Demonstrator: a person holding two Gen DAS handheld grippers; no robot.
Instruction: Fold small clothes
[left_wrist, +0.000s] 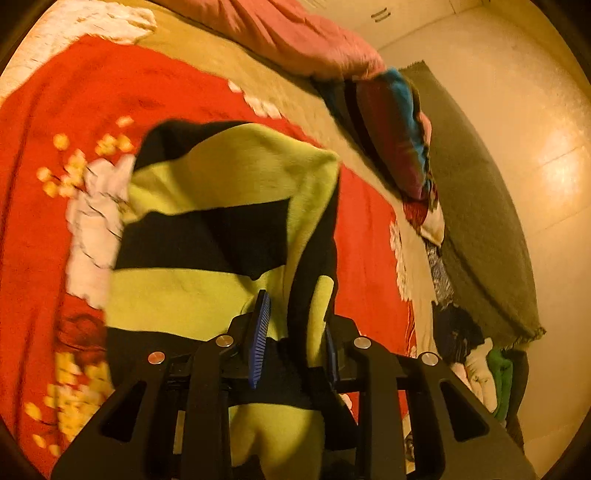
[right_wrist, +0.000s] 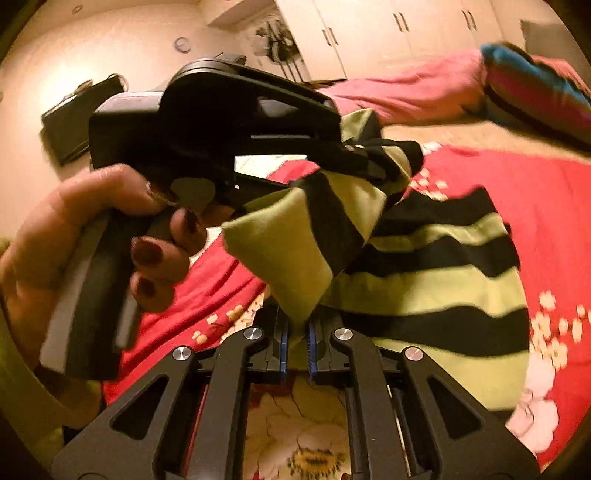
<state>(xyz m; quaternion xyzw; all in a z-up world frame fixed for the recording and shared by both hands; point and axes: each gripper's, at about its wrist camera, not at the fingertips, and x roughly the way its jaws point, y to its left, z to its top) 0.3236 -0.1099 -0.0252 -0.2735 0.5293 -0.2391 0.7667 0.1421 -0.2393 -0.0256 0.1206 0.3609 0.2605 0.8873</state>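
The striped shirt (right_wrist: 424, 280) hangs over the red bedspread (right_wrist: 535, 192), lifted by both tongs. The right tongs (right_wrist: 295, 343) are pressed together on a green corner. The left tongs (left_wrist: 295, 339), beside them, pinch a bunched fold of the same shirt.

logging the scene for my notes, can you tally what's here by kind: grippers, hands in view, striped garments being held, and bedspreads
Black two-finger grippers: 2, the left gripper and right gripper, both shut on the garment
Hands in view: 1, the left hand
Green-and-black striped knit garment: 1
Red floral bedspread: 1
Total: 5
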